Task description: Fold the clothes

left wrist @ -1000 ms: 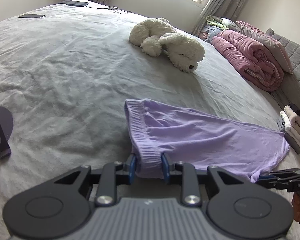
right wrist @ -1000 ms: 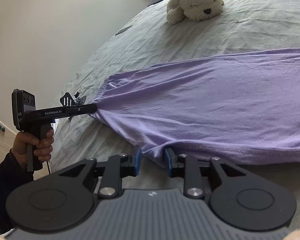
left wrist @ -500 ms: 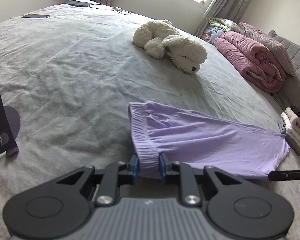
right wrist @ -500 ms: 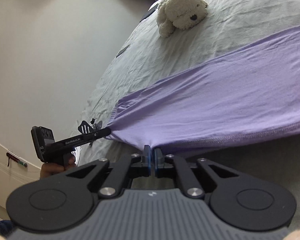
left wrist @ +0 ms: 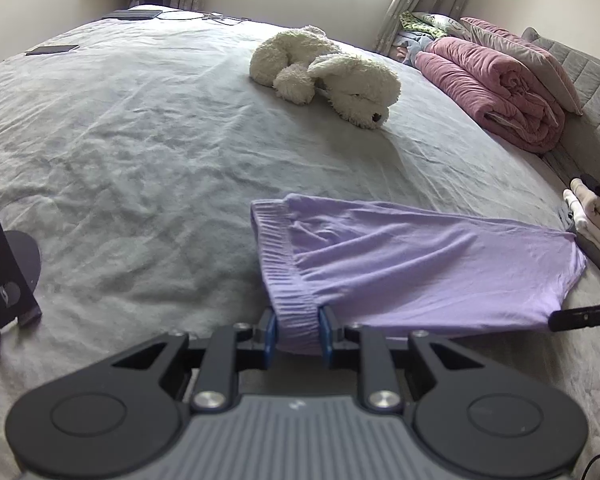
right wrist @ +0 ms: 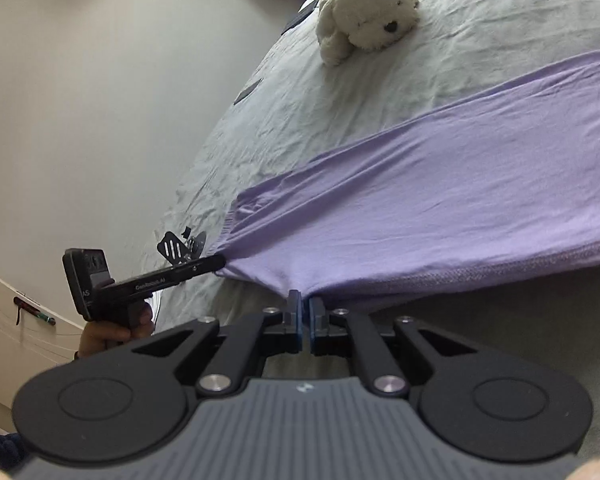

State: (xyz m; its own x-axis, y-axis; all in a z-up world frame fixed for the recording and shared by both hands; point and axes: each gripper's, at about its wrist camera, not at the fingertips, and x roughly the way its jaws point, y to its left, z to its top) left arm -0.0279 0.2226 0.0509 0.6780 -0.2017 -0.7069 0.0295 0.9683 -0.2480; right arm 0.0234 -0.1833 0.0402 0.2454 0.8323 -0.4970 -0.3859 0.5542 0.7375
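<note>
Shorts (left wrist: 420,264) are hanging stretched above the bed (left wrist: 140,140); the left gripper (left wrist: 299,334) is pinching the waistband, the right gripper (right wrist: 304,312) the hem. Thin fabric is risking slipping from the right pinch under tension.

**Lilac shorts held stretched over a grey bed**

A pair of light purple knit shorts (left wrist: 420,264) is pulled taut just above a wrinkled grey bedsheet (left wrist: 140,140). The ribbed elastic waistband (left wrist: 280,272) faces the left wrist camera and bunches at one corner. The stitched hem (right wrist: 460,276) runs along the near edge in the right wrist view. The fabric looks smooth, with shallow creases fanning from both pinched corners.
</note>
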